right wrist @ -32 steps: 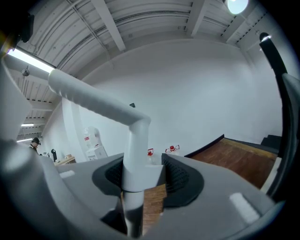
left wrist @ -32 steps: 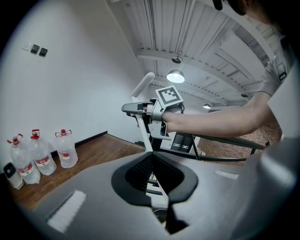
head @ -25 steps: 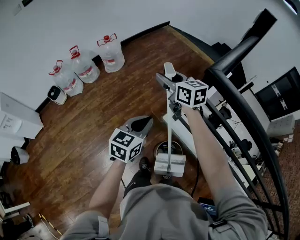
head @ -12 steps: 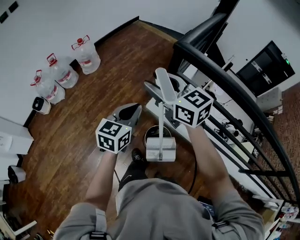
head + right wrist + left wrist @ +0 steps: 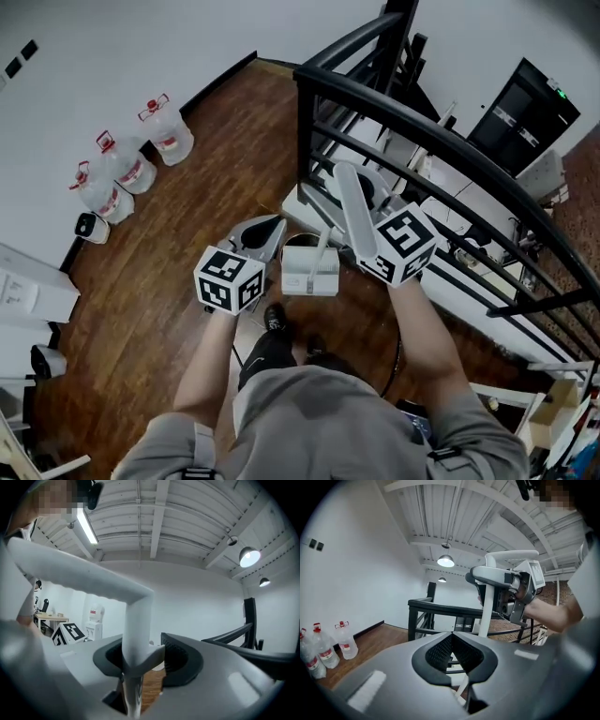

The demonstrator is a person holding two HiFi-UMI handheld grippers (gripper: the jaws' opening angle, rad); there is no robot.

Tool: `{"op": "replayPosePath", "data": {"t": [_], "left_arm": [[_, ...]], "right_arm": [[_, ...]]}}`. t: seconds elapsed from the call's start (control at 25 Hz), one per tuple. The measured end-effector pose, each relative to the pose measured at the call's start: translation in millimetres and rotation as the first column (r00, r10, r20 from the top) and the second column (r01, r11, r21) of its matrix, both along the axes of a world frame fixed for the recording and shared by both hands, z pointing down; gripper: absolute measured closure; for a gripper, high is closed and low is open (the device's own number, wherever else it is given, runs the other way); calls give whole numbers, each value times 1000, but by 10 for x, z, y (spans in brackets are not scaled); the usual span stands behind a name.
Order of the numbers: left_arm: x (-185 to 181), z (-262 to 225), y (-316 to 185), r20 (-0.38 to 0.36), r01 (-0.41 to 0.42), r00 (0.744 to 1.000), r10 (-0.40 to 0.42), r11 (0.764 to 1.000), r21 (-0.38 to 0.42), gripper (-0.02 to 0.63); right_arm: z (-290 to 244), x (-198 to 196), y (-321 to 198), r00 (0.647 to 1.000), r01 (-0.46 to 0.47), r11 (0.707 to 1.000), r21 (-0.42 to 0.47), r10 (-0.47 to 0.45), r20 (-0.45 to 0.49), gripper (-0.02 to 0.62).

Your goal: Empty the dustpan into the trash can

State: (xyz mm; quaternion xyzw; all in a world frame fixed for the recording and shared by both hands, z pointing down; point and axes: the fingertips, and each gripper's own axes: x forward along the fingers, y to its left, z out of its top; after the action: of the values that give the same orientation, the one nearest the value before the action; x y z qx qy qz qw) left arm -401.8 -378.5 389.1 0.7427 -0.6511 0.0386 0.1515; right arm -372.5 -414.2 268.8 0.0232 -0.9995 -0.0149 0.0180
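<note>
A white dustpan (image 5: 309,272) hangs in the air on its long white handle (image 5: 350,208). My right gripper (image 5: 330,192) is shut on the handle (image 5: 136,620), its jaws still closing, with the shaft between the pads. A dark round trash can (image 5: 298,242) on the floor shows partly past the pan's far edge. Left of the pan, my left gripper (image 5: 270,227) is shut with nothing in it. In the left gripper view the pads of the left gripper (image 5: 451,639) meet, and the handle (image 5: 489,599) stands ahead of them.
A black metal railing (image 5: 403,112) curves across just beyond the can. Three water bottles (image 5: 164,129) stand by the white wall at the far left. White furniture (image 5: 469,281) lies behind the railing. My shoe (image 5: 274,319) is on the wooden floor (image 5: 187,197).
Both grippers have risen and swung toward the railing. The dustpan has come up off the floor with the right gripper and hangs closer to me.
</note>
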Motion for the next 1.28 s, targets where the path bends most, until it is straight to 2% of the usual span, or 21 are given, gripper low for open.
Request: {"op": "replayPosePath", "data": {"t": [0.24, 0.4, 0.6, 0.76, 1.08, 1.28], "left_arm": [[365, -190, 233, 7, -108, 994, 108, 993, 39, 601], [523, -151, 390, -9, -214, 977, 215, 975, 50, 601], [611, 50, 397, -21, -300, 954, 300, 954, 27, 601], [1085, 79, 385, -17, -378, 925, 379, 926, 8, 601], [2131, 317, 422, -14, -501, 865, 501, 864, -49, 601], [2628, 610, 485, -42, -551, 834, 550, 828, -104, 601]], "right_arm": [[-393, 527, 219, 989, -140, 989, 53, 137, 64, 426], [-504, 827, 293, 959, -278, 958, 72, 273, 70, 425], [-298, 1319, 187, 881, -474, 876, 90, 472, 44, 426], [-13, 1922, 113, 806, -590, 803, 84, 592, 1, 426], [806, 3116, 76, 685, -721, 689, 74, 725, -73, 426], [1428, 3769, -26, 599, -793, 606, 53, 793, -107, 426]]}}
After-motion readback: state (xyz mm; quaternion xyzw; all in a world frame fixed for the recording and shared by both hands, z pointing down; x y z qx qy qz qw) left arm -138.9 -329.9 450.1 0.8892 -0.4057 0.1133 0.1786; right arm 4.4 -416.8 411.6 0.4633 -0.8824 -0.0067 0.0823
